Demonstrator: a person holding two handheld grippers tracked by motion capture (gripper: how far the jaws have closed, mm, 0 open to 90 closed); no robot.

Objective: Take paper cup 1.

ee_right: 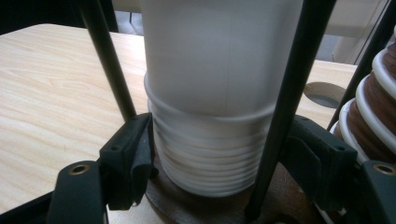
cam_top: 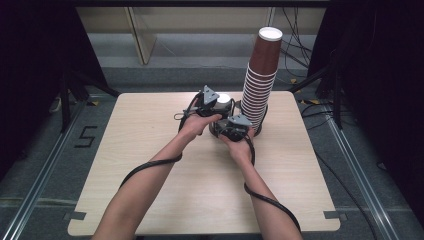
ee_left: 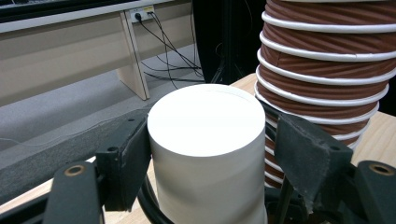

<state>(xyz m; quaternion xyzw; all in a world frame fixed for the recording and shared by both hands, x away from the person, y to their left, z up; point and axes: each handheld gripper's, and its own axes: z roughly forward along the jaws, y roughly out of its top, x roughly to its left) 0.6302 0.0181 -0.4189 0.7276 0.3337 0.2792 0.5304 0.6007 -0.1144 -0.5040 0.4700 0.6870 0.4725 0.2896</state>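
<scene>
– Wooden table (cam_top: 150, 200) is right under your arms. What are you holding over it?

– Two grippers. My right gripper (ee_right: 219, 154) is low down. Its jaws are shut on the white stack (ee_right: 210, 158), right at the rims. That stack sits on a round brown base (ee_right: 187, 200) with thin black rods (ee_right: 289, 93) around it.

– And the other one?

– My left gripper (ee_left: 210, 140) is higher. Its jaws are pressed in around the top white cup (ee_left: 205, 121), which is upside down. The left pad touches it. The right pad looks like it touches too, but I can't be sure.

– What could go wrong?

– If I pull up crooked, the cup could catch on a rod. If I squeeze too hard, it could squash. Two cups might come off stuck together.

– Anything behind?

– Yes, the tall brown tower of cups (cam_top: 260, 85), just beside my hands. It leans a little. One bump and it could tip over.
</scene>
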